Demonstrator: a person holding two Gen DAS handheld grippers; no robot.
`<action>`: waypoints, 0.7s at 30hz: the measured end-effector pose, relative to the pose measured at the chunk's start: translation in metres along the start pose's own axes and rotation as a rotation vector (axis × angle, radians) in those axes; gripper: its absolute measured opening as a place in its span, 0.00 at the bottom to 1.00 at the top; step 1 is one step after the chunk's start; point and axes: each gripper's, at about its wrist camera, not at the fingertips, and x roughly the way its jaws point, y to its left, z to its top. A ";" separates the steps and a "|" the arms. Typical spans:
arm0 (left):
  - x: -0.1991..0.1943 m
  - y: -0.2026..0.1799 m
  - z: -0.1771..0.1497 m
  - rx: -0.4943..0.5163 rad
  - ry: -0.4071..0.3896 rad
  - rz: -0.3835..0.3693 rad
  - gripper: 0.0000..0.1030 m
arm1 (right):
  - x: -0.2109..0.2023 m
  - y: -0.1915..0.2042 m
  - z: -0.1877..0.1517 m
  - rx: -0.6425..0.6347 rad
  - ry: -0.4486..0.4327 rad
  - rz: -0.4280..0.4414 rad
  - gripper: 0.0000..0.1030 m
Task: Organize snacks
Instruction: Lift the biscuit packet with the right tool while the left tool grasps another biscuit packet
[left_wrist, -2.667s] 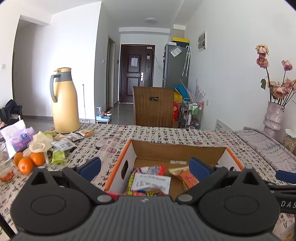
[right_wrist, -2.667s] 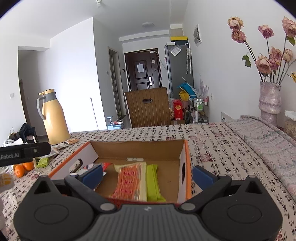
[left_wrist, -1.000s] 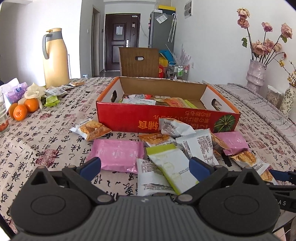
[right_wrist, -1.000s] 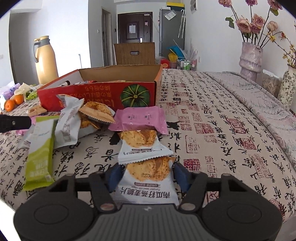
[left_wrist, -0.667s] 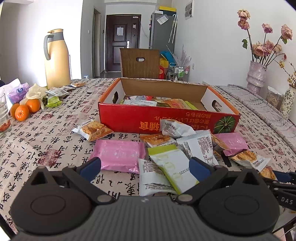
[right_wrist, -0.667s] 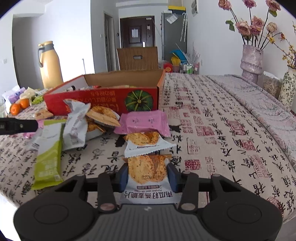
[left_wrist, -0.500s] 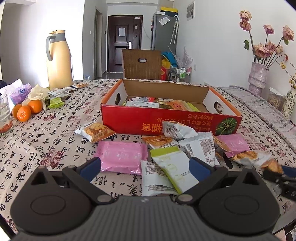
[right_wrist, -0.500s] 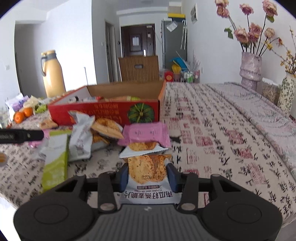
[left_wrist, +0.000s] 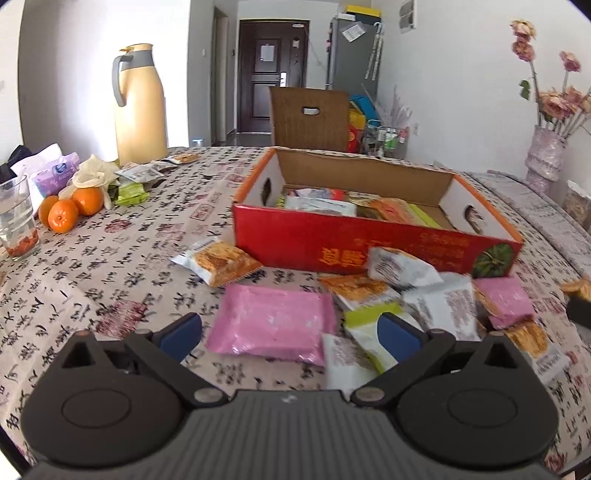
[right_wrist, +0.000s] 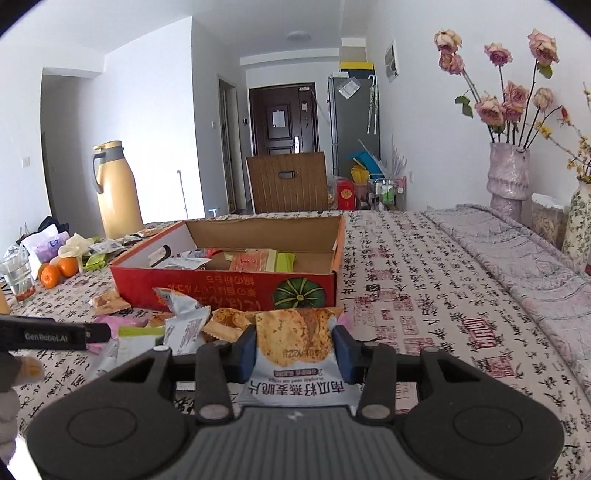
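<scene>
Right wrist view: right gripper (right_wrist: 294, 353) pinched on a cracker pack (right_wrist: 295, 343), blue pads (right_wrist: 246, 352) pressing both sides, pack lifted off the tablecloth (right_wrist: 424, 295). Just behind it, more snacks in a pile (silver, orange, pink) right in front of the red box (right_wrist: 225, 290). Inside the box, a few packs lying flat. Far left, oranges (right_wrist: 57, 272) and a yellow jug (right_wrist: 116, 188).

Left wrist view: left gripper (left_wrist: 290, 334) wide open, holding nothing, hanging over a pink pack (left_wrist: 271, 323) and a green pack (left_wrist: 369, 332) on the cloth. Red box (left_wrist: 332, 240) past them, well apart from the pads. At the right edge, a bit of the lifted cracker pack (left_wrist: 576, 287), blurry.
</scene>
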 end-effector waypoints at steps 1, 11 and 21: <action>0.002 0.002 0.003 0.000 -0.002 0.009 1.00 | 0.004 0.001 0.001 -0.001 0.005 0.001 0.41; 0.037 0.027 0.044 0.062 -0.015 0.097 1.00 | 0.034 -0.017 0.007 0.038 0.012 -0.071 0.41; 0.095 0.043 0.063 0.239 0.081 0.070 1.00 | 0.061 -0.039 0.013 0.082 0.048 -0.195 0.41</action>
